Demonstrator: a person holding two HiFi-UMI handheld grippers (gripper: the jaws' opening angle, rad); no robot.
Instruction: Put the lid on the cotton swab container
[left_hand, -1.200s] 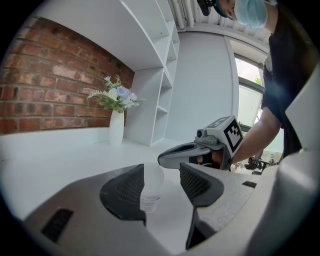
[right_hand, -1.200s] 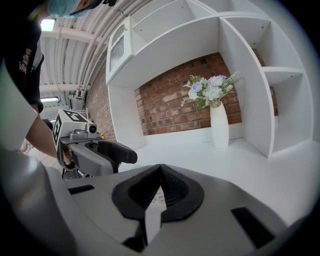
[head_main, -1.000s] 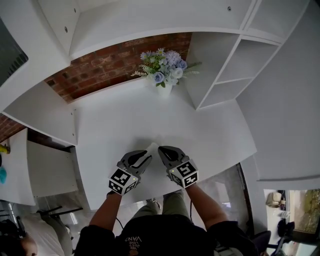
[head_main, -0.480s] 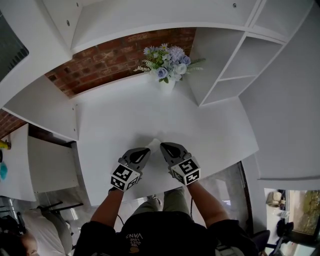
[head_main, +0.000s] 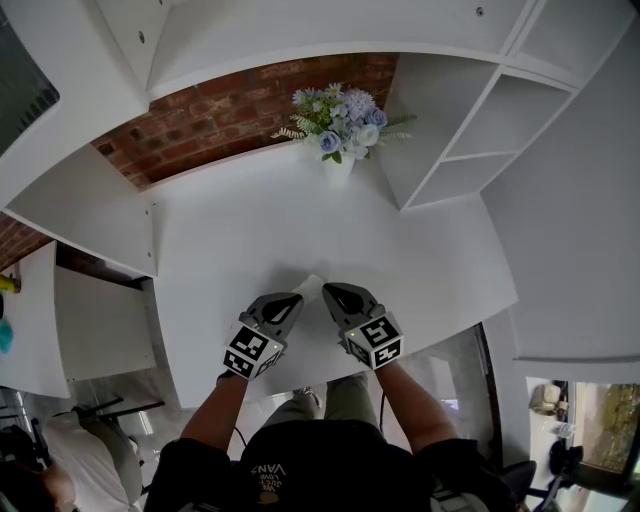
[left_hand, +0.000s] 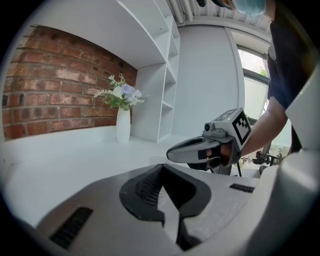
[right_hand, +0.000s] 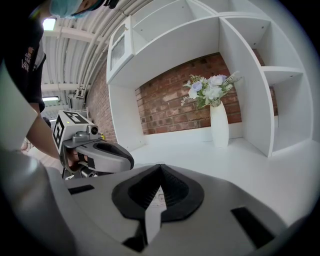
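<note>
A small white piece (head_main: 308, 285) lies at the front of the white table (head_main: 250, 225); lid or container, I cannot tell. Both grippers meet at it. My left gripper (head_main: 293, 298) comes in from the left. Its jaws have just been closing, and they now stand shut with a pale sliver between the pads (left_hand: 161, 185). From the right, my right gripper (head_main: 327, 290) is shut too, and a pale printed bit shows between its pads (right_hand: 159, 196). Each gripper view shows the other gripper close by: the right gripper (left_hand: 200, 149) and the left gripper (right_hand: 102, 155). Most of the white piece is hidden by the fingers.
A white vase of blue and white flowers (head_main: 338, 135) stands at the back of the table by the brick wall (head_main: 230, 115). White shelving (head_main: 455, 130) rises at the right. The table's front edge (head_main: 300, 385) runs just behind the grippers.
The left gripper's jaws have gone from open to shut at the white piece. Both hands stay in about the same place, and the right gripper stays shut.
</note>
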